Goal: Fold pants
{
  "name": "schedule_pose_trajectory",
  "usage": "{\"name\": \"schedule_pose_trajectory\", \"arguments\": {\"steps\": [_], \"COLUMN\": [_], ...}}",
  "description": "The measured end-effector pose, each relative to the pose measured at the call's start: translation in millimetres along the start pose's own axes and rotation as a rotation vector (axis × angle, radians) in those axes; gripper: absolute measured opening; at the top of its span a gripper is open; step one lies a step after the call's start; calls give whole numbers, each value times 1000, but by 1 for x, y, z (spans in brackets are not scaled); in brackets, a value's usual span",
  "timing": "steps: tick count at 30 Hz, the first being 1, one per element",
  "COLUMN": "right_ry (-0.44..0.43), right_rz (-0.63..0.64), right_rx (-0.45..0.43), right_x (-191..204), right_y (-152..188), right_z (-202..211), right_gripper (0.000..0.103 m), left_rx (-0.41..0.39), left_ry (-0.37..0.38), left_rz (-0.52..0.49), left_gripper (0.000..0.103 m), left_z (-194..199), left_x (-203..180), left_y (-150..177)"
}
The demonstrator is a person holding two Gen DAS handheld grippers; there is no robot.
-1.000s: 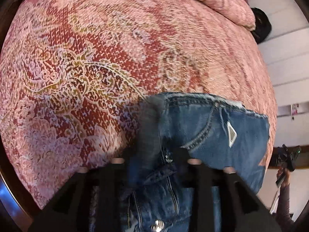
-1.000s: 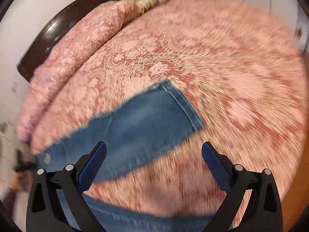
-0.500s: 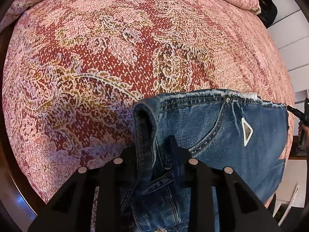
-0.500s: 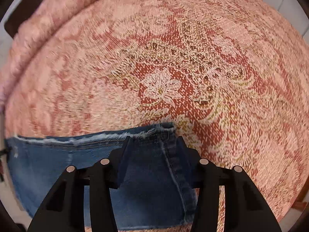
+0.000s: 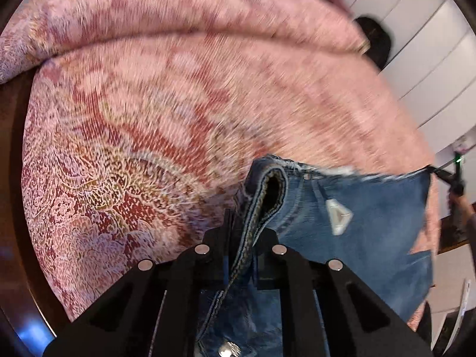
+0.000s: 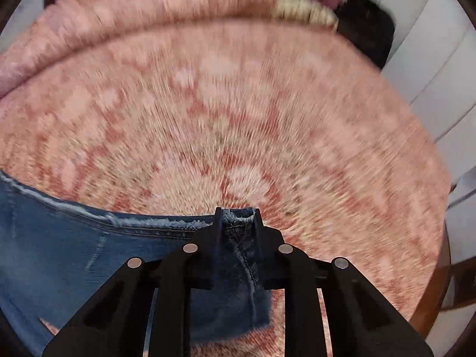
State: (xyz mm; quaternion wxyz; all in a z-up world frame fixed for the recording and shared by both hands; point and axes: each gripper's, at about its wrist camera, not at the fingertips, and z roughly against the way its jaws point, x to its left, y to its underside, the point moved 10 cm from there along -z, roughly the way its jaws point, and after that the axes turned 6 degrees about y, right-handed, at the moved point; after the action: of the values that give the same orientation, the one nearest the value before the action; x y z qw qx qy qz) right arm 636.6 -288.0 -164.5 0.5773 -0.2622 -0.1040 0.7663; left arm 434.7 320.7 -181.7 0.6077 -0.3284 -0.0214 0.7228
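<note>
Pink-and-red patterned quilted bed (image 5: 125, 184) filling frame; blue denim pants (image 5: 372, 226) lower right. Left gripper (image 5: 242, 247) clamped on bunched waistband, right gripper (image 6: 236, 232) just closing on hem corner. Risk: shallow hem grip slipping during lift.

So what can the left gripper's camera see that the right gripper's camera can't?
Only the left wrist view shows the white triangle patch on the jeans, a metal button, and the left gripper pinching a folded denim edge.

Only the right wrist view shows the right gripper clamped on a stitched corner of the jeans, plus a tan knitted bit by the pillow.

Both show the jeans, the pink patterned bedspread and a black bag beside the bed.
</note>
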Motion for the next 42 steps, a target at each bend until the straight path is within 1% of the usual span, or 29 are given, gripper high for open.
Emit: {"name": "schedule_pose_trajectory", "arguments": {"steps": [3,6,7,8,10,11,12,13,14,15,16,17,18,19,21,22,23,24,25,26,28,29,30,32,33,35,38,39,42], "right_ry": [-25,-31,-36,-37,-44,-46,-52,-59,-71,-86,-90,-99,-135,-130,-139,-143,-139,-146,-166,-181,-241,-285,-328,-425,-464,-516,-551,-559,-580], "right_rz": [-44,-77,-96,-116,-145,-163,-176,-191,-213,-236,-241,-252,-259,-257,-259,-268,-285,-300,-324,-345,-406,-452,-498,-588,-624,-657,-644,-634,-619], "right_rx": [-92,-149,-163,-172,-174,-163,-150,-141,-123,-86,-71,-44,8,55,104,115,117,132,154,157,144,138,134,131,131,130,117,112,108], "right_x": [-10,-23,-29,-34,-38,-40,-40,-39,-38,-35,-34,-30,-22,-17,-10,-7,-6,-5,-2,-1,3,6,9,18,24,37,54,58,69], "right_y": [13,49,61,78,111,132,151,171,192,220,233,254,278,296,322,331,338,345,350,353,357,357,357,356,355,351,343,341,338], "right_z": [48,94,105,118,131,135,137,140,141,140,139,135,127,120,118,119,124,128,133,137,148,153,157,164,167,172,180,183,189], "right_gripper": [18,18,18,18,18,18,18,18,18,18,18,18,18,19,22,28,31,31,32,32,31,31,31,32,32,32,32,32,32], "left_rx": [-115,-173,-211,-230,-282,-297,-311,-334,-344,-353,-358,-367,-370,-354,-300,-287,-266,-256,-264,-278,-307,-320,-336,-391,-406,-415,-421,-428,-458], "left_ry": [106,175,211,230,276,295,313,329,334,336,330,330,315,251,181,146,94,48,32,24,-16,-26,-15,70,97,179,299,320,348], "left_rz": [4,-14,-9,-3,4,11,23,41,51,66,96,138,171,222,328,345,366,410,450,493,607,645,678,739,752,775,827,844,869], "left_gripper": [9,8,8,8,8,8,8,8,8,8,10,13,24,38,44,48,54,68,71,71,85,85,85,86,86,86,86,86,85], "left_z": [33,56,69,78,95,102,110,120,126,132,137,140,141,138,130,128,126,127,128,132,145,150,154,159,162,157,141,137,125], "left_x": [-17,-36,-44,-44,-53,-55,-55,-55,-55,-52,-44,-35,-26,-10,15,21,27,34,41,45,58,60,59,47,40,22,1,-2,-11], "left_y": [10,22,29,32,45,52,60,76,88,102,119,136,148,166,197,204,214,225,234,241,262,270,275,283,285,285,279,278,268]}}
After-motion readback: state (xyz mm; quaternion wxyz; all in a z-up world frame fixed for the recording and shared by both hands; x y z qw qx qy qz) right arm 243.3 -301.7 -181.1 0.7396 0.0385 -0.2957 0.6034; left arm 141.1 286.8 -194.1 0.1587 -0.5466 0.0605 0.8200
